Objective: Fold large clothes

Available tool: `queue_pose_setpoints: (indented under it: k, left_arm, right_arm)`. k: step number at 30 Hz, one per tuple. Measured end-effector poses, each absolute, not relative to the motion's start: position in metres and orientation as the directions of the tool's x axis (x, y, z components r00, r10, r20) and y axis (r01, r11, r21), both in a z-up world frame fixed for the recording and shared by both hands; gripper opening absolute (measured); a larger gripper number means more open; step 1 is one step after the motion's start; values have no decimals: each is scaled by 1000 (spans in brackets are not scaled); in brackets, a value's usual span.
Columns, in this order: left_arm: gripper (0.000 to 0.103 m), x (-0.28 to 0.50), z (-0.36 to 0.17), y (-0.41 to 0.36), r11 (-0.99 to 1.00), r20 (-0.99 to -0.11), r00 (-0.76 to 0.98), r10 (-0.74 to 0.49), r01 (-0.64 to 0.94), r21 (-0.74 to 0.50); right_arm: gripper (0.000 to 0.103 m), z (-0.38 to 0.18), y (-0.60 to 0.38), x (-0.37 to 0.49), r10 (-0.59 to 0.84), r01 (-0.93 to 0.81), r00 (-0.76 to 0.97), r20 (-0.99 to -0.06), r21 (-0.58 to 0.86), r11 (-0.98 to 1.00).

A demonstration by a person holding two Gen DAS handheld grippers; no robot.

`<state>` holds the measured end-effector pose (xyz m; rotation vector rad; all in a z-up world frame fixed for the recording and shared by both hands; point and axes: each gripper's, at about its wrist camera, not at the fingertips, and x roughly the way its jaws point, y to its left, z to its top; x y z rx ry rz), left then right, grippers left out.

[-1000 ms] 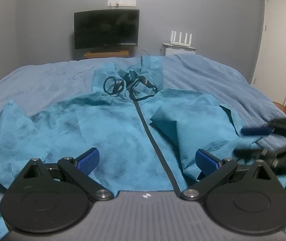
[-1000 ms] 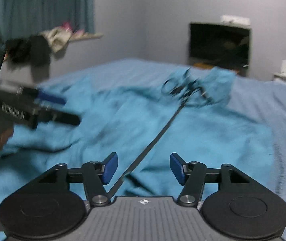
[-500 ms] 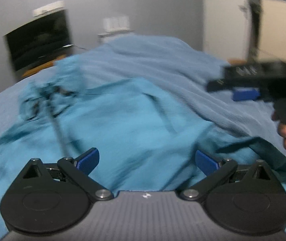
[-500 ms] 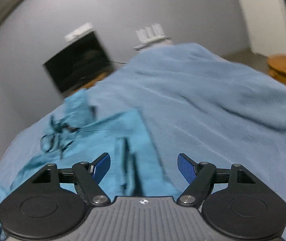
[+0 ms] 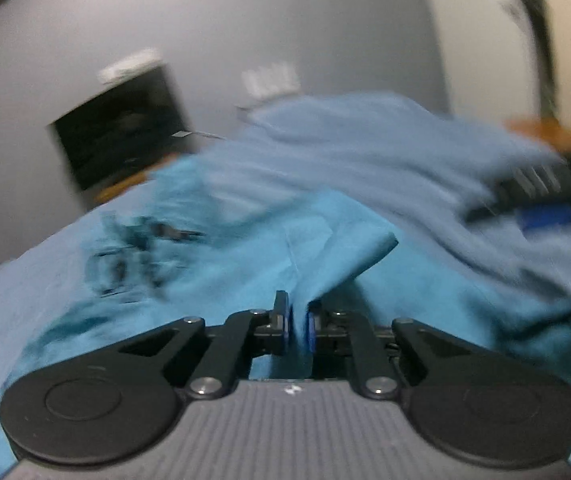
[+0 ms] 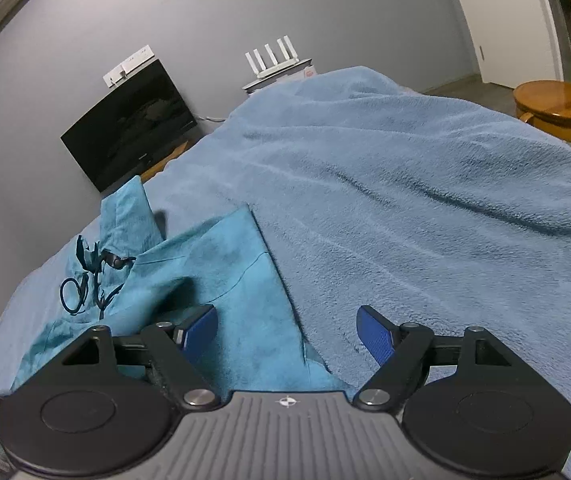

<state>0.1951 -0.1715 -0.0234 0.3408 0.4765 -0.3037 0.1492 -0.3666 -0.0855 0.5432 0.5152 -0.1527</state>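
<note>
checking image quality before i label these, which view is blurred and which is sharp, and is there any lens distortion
Left wrist view: motion-blurred throughout; the teal garment, the TV and the right gripper are smeared, while the left gripper, closing on a fold of cloth, stays fairly crisp. Right wrist view: sharp; the blanket shows its texture. Both: dim, even light, fisheye bending at the edges.

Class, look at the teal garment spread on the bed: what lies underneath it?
The teal garment lies on a light blue fleecy blanket, which shows bare beside and beyond it. Whatever is beneath the blanket, and the blanket directly under the garment, is covered.
</note>
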Motion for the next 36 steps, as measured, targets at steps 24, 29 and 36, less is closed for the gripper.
queue_pose_setpoints:
  k: [24, 29, 36]
  left_arm:
    - [31, 207, -92, 124, 866, -713, 691, -114, -282, -412]
    - [32, 207, -102, 129, 850, -717, 688, -113, -307, -428]
    - [32, 203, -96, 117, 906, -731, 681, -37, -286, -312]
  right_arm:
    - [78, -106, -306, 178, 54, 97, 785, -617, 209, 973]
    - [78, -107, -286, 178, 129, -30, 789, -600, 172, 985]
    - [71, -120, -247, 182, 224, -221, 733, -642, 86, 971]
